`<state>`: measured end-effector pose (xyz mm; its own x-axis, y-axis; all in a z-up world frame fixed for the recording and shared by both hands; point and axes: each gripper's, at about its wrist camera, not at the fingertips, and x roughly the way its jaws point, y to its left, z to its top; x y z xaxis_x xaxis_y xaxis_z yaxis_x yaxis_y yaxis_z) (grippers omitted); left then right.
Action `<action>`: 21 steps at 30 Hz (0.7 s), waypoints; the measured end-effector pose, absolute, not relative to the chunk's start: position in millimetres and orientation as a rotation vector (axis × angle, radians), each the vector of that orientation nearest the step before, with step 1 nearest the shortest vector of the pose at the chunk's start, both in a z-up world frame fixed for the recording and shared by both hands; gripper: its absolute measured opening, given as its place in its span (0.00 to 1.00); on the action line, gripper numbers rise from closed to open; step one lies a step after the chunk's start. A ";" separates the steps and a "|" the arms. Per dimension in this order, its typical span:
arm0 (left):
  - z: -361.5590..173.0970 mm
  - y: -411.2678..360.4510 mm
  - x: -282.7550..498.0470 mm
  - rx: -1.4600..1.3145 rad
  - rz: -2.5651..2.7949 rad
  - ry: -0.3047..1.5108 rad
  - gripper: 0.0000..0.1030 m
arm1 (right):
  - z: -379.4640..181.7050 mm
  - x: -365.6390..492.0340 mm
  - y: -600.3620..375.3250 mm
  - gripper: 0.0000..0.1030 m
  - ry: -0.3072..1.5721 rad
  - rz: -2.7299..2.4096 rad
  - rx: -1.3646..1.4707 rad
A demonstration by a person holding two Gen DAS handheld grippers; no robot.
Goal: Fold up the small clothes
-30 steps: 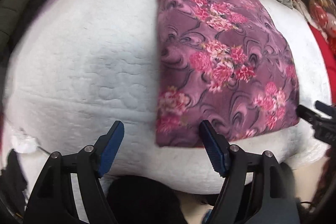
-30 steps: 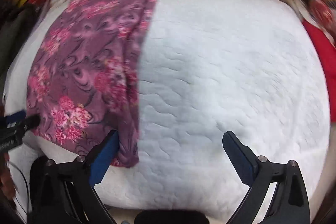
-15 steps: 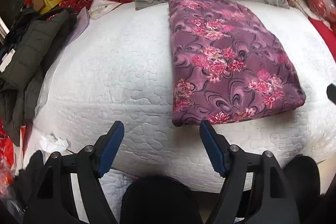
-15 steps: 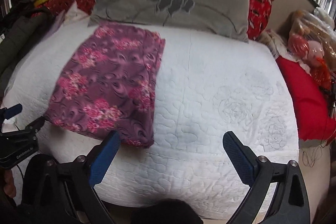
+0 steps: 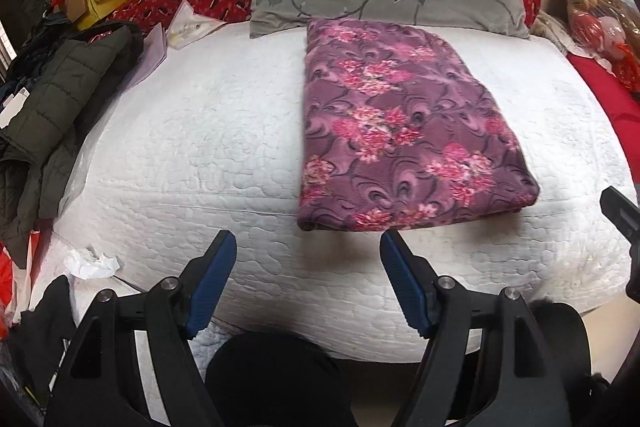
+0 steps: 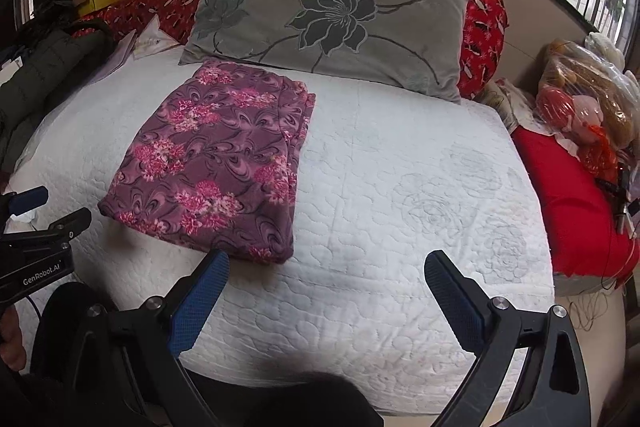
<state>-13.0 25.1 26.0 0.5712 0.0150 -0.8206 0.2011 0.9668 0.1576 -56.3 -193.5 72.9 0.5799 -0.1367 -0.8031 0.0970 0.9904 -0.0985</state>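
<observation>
Pulled back since the earlier frames, your left gripper hangs spread and empty short of the folded cloth on the white quilt, probably finished. Right view: right gripper likewise spread, empty; cloth below the grey pillow, layered edges stacked rightward.

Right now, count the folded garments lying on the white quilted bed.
1: the purple floral folded garment lies flat on the white quilted bed, its far end at the grey flower-print pillow. Others could be among the clutter at the left.
</observation>
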 end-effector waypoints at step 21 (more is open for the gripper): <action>32.0 11.3 -28.6 0.234 -0.181 0.955 0.72 | 77.6 -74.7 -205.2 0.96 0.914 -0.154 -0.049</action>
<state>-28.6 11.3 32.0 0.5658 -0.0496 -0.8231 0.2552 0.9597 0.1176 -74.7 -205.2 77.6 0.6006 -0.1539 -0.7846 0.1122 0.9878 -0.1079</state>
